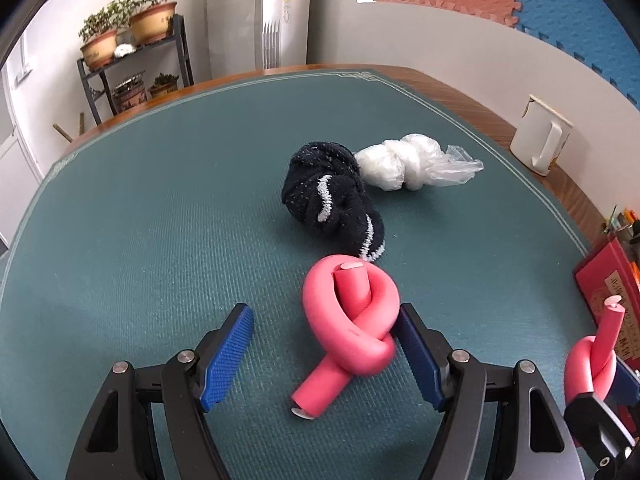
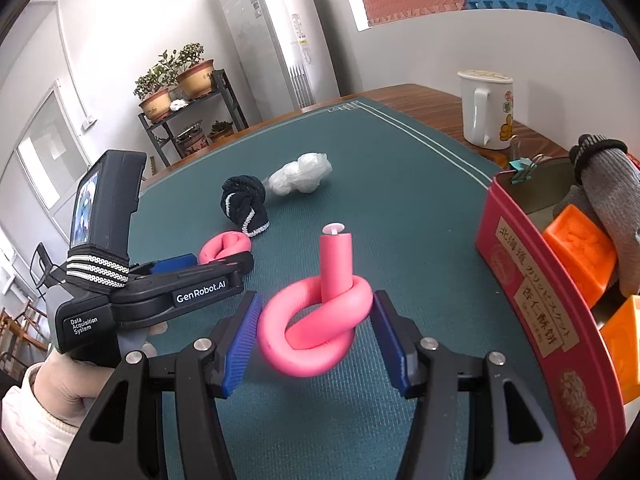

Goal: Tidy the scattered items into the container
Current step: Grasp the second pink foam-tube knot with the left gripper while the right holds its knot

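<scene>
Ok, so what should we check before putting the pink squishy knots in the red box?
1. Right gripper clamps the held pink knot: ok.
2. Left gripper has both pads on the loose pink knot: not ok, one pad stands apart.
3. Red tin open, beside the right gripper: ok.
4. Room left inside the tin: cannot tell.
5. Black sock and plastic bag tidied: not ok, both lie on the mat.

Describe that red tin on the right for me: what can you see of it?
The red tin is a lidless box, metal by its look, with paper labels in Asian script and biscuit pictures on its side. It stands on the green mat at the table's right edge. Inside are orange blocks and a grey sock roll; a teal binder clip sits on its far rim. No gripper touches it.
</scene>
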A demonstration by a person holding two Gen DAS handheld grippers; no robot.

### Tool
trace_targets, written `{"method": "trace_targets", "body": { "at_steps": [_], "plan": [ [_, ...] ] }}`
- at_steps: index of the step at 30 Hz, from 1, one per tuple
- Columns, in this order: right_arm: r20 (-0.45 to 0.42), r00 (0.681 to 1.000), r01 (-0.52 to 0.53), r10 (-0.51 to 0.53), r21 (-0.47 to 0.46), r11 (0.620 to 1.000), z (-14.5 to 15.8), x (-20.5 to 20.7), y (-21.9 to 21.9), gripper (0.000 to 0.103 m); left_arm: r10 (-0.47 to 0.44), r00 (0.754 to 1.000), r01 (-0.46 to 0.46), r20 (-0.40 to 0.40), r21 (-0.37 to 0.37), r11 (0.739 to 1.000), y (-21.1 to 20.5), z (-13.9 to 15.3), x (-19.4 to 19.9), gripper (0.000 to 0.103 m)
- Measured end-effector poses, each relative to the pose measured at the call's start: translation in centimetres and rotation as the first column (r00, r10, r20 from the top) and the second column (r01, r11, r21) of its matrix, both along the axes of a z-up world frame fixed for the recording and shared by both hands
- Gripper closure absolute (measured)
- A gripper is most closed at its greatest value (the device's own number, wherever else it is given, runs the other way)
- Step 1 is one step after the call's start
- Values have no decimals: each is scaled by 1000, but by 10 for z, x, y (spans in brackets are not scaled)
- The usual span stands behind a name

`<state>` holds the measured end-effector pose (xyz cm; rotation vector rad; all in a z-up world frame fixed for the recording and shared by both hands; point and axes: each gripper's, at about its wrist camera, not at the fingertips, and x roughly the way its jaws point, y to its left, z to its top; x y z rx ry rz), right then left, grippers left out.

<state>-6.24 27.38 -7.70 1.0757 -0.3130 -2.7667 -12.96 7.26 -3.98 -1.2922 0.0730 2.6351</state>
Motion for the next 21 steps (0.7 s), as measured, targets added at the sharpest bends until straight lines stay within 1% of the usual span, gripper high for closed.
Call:
{"method": "trace_targets", "body": {
  "at_steps": [1, 2, 6, 9, 16, 21],
  "plan": [
    [1, 1000, 0, 0, 2, 1000, 0, 0, 0, 43, -4, 1000, 4, -6, -3, 1000, 0, 0, 1, 41],
    [0, 1000, 1, -1, 5, 1000, -1, 0, -1, 43, -11, 1000, 11, -11, -1, 1000, 1, 1, 1, 56],
    [-1, 1000, 6, -6, 11, 1000, -1, 0, 0, 43, -9, 1000, 9, -12, 19, 1000, -4, 2, 1, 56],
    [-1, 1000, 11, -11, 14, 1000, -1, 0, 0, 43, -9, 1000, 10, -27, 20, 1000, -5, 5, 4, 56],
    [-1, 1000, 15, -15, 26, 1000, -2, -1, 0, 43, -14, 995, 13, -97, -11, 1000, -1, 20, 17, 56],
    [-9, 1000, 25, -25, 33, 999, -2, -1, 0, 43, -1, 992, -2, -125, -21, 1000, 0, 28, 22, 56]
  ]
}}
